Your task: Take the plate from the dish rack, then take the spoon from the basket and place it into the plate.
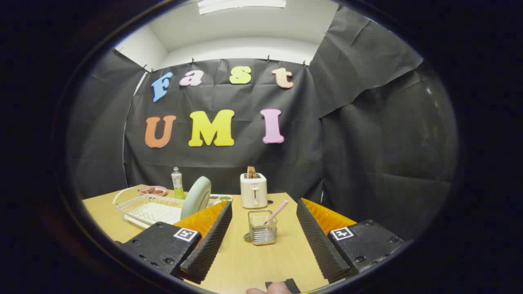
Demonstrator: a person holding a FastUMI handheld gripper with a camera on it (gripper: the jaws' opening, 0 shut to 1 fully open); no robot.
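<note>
A pale green plate (197, 196) stands upright on its edge in the white dish rack (141, 211), beyond my left finger. A small wire basket (262, 227) sits on the wooden table just ahead of the fingers, between them. A spoon with a pink checked handle (277, 211) leans out of the basket to the right. My gripper (264, 206) is open, held above the table with nothing between its black ribbed fingers (212, 237).
A white toaster (253, 190) with a slice of bread in it stands at the back of the table. A green bottle (177, 183) and a pink dish (152, 190) with food sit behind the rack. A fingertip (269, 289) shows below the fingers.
</note>
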